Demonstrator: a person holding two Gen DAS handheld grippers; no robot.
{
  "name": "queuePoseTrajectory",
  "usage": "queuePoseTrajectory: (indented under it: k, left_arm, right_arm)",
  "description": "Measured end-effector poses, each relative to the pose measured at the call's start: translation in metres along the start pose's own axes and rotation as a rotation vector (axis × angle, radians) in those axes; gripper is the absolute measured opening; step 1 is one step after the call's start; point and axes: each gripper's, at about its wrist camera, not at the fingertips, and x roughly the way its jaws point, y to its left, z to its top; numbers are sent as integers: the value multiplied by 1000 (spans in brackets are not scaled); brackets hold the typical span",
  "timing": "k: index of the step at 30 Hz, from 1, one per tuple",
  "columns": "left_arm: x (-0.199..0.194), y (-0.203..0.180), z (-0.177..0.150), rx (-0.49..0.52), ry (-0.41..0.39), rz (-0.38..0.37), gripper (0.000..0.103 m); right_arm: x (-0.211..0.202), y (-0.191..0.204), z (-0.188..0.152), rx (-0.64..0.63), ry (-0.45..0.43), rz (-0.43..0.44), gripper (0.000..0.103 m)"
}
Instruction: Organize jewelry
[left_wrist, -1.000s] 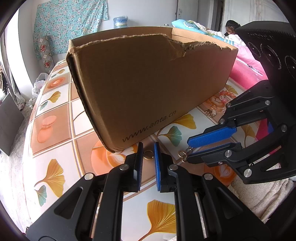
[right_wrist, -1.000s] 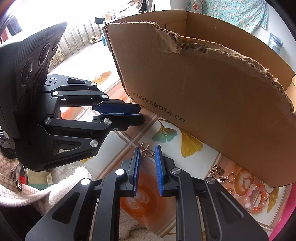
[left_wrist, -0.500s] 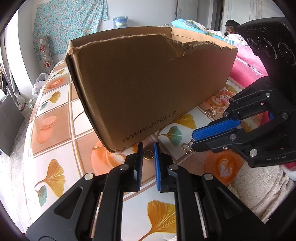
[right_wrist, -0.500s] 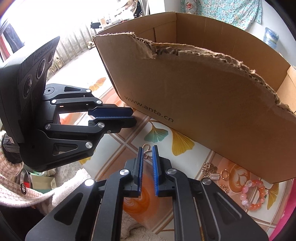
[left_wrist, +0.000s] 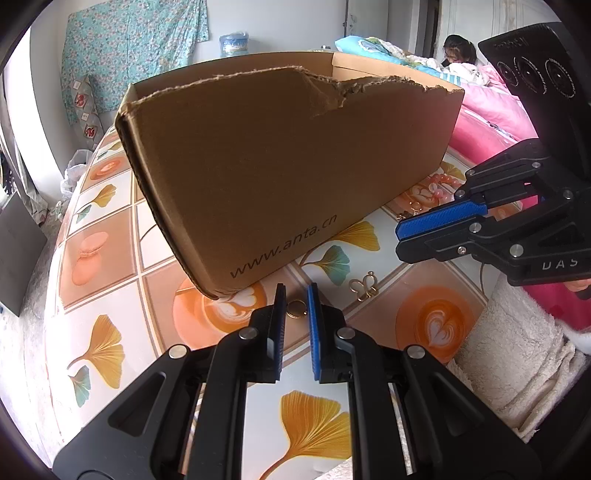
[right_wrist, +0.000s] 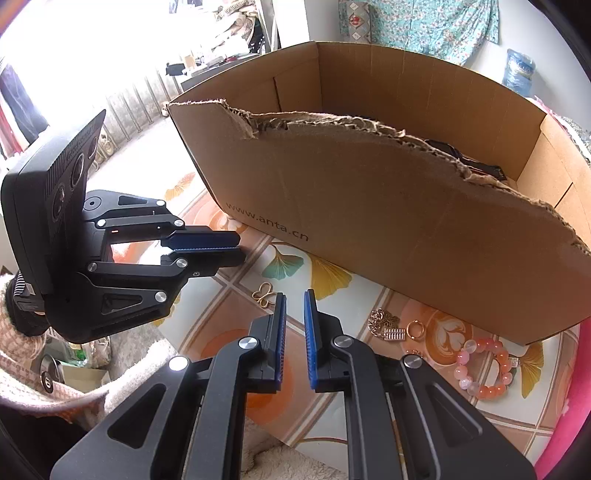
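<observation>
A torn brown cardboard box (left_wrist: 277, 177) (right_wrist: 388, 221) stands on the patterned table (left_wrist: 110, 295). My left gripper (left_wrist: 296, 290) (right_wrist: 240, 249) hovers near the box's front corner, its jaws closed to a narrow slit with nothing in them. A gold ring (left_wrist: 297, 309) lies on the table just beyond its tips. My right gripper (right_wrist: 294, 295) (left_wrist: 398, 240) is raised above the table, jaws likewise nearly together and empty. A gold butterfly charm (left_wrist: 364, 288) (right_wrist: 264, 293) lies flat on the table just left of its tips.
A pink and orange bead bracelet (right_wrist: 484, 369), a gold ring (right_wrist: 415, 328) and small gold pieces (right_wrist: 384, 321) lie by the box's right end. A black item (right_wrist: 461, 155) rests inside the box. A fuzzy white sleeve (left_wrist: 517, 350) sits at the table edge. A person (left_wrist: 456, 48) sits far back.
My right gripper narrowed its jaws at the butterfly charm, then rose and drew back; the charm stayed on the table. The left gripper kept still.
</observation>
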Motion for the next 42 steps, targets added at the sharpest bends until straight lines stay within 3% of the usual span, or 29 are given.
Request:
queuePoseTrajectory:
  k: [3, 5, 7, 17, 27, 32, 42]
  left_arm:
    - [-5, 1, 0, -16, -3, 2, 10]
    - [-8, 3, -1, -31, -5, 7, 10]
    - [-13, 5, -3, -55, -7, 9, 10]
    - [-27, 14, -23, -137, 2, 17, 10]
    - [-30, 7, -26, -162, -29, 8, 10]
    - [-33, 15, -22, -165, -41, 7, 10]
    - [-37, 17, -25, -165, -41, 13, 10]
  right_arm:
    - [-2, 2, -5, -6, -5, 11, 14]
    - [3, 3, -11, -19, 2, 17, 27]
    - [9, 8, -13, -39, 6, 19, 30]
    - [28, 25, 0, -115, 67, 19, 30]
    - [44, 46, 12, -123, 133, -51, 29]
    - [50, 52, 14, -116, 149, -44, 17]
    - [58, 54, 11, -94, 151, -30, 16]
